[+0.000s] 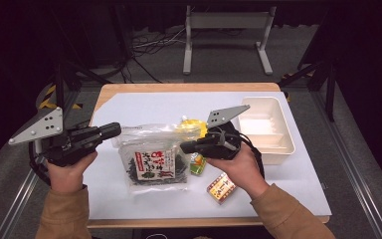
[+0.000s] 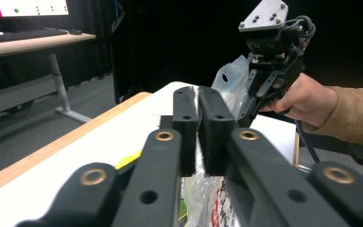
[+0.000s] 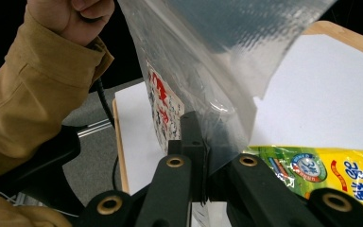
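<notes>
Nearest the person, a small orange-and-yellow packet (image 1: pixel 221 187) lies on the white desk (image 1: pixel 298 184) just beside the right wrist. Left hand-held gripper (image 1: pixel 113 131): jaws closed on the left top edge of a clear seaweed bag (image 1: pixel 151 159); in the left gripper view a thin strip of film shows pinched between the pads. Right hand-held gripper (image 1: pixel 185 147): jaws clamped on the bag's right edge, clear plastic caught between them in the right gripper view (image 3: pixel 203 156). The bag hangs between the two, its label facing up. A yellow-green pouch (image 1: pixel 193 130) lies under and behind the bag's right side. Farther right, a white tray (image 1: pixel 278 149) sits near the desk's far corner.
</notes>
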Action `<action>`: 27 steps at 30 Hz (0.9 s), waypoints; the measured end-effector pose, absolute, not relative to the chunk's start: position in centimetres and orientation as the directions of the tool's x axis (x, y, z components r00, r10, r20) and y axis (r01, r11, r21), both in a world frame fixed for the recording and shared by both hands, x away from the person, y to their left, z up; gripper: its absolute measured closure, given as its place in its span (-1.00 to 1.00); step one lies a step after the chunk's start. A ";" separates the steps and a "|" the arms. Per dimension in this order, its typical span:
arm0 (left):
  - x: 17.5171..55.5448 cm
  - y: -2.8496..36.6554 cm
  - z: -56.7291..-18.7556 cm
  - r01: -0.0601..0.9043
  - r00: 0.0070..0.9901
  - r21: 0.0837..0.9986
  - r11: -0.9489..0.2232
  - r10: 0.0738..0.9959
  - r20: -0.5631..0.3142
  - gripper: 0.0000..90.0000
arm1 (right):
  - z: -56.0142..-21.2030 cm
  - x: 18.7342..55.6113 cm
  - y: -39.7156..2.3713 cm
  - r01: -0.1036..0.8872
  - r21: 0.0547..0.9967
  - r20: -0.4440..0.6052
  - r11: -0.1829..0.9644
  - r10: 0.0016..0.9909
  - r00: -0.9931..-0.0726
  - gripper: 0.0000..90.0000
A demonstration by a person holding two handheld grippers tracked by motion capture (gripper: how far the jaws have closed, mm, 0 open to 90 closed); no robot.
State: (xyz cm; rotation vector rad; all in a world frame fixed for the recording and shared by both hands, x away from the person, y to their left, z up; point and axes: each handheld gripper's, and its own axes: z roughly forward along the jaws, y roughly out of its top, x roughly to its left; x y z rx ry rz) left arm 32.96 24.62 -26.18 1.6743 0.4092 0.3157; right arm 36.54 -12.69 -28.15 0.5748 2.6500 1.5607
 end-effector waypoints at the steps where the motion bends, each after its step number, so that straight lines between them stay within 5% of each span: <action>1: 33.0 24.6 -26.2 0.086 0.899 0.990 -0.111 0.437 -0.029 0.78 | -28.1 36.5 -12.8 0.308 0.846 0.175 0.435 0.319 -0.931 0.98; 10: 33.2 24.7 -26.3 0.103 0.899 0.990 -0.101 0.435 -0.049 0.33 | -26.7 36.1 -14.4 0.318 0.845 0.166 0.430 0.354 -0.920 0.98; 27: 34.6 24.3 -27.4 0.175 0.884 0.972 -0.160 0.461 -0.083 0.08 | -23.7 36.0 -18.7 0.320 0.851 0.107 0.416 0.460 -0.881 0.98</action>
